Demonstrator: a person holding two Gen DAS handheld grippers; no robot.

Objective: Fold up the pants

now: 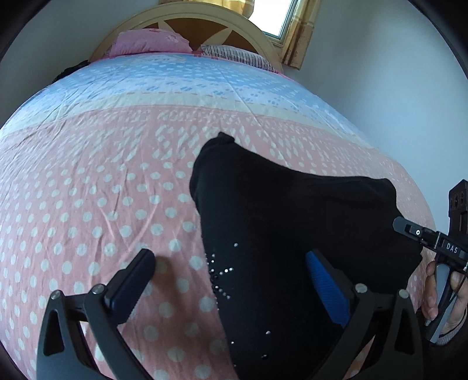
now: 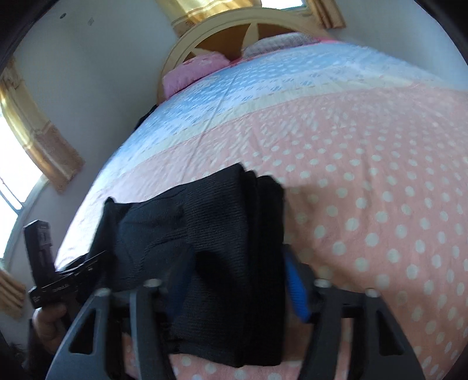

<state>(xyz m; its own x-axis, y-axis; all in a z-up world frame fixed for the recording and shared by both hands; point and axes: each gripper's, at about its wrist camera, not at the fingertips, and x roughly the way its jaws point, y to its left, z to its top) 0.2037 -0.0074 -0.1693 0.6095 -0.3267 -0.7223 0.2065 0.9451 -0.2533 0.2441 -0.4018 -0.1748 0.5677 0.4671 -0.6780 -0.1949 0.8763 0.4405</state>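
The black pants [image 1: 280, 228] lie bunched and partly folded on the pink dotted bedspread [image 1: 87, 204], with small rhinestones near their left edge. My left gripper [image 1: 231, 277] is open over that left edge; one fingertip [image 1: 143, 263] is above the bedspread, the other [image 1: 318, 269] above the pants. In the right wrist view the pants [image 2: 222, 233] hang as a thick folded bundle between my right gripper's [image 2: 237, 277] fingers, which hold it slightly above the bed. The right gripper also shows in the left wrist view [image 1: 424, 236] at the pants' right edge.
The bed runs back to a blue dotted band [image 1: 175, 79], pink pillow [image 1: 149, 42], striped pillow [image 1: 234, 54] and arched headboard [image 1: 204, 17]. A window with gold curtains [image 1: 298, 32] is behind. White walls stand on both sides.
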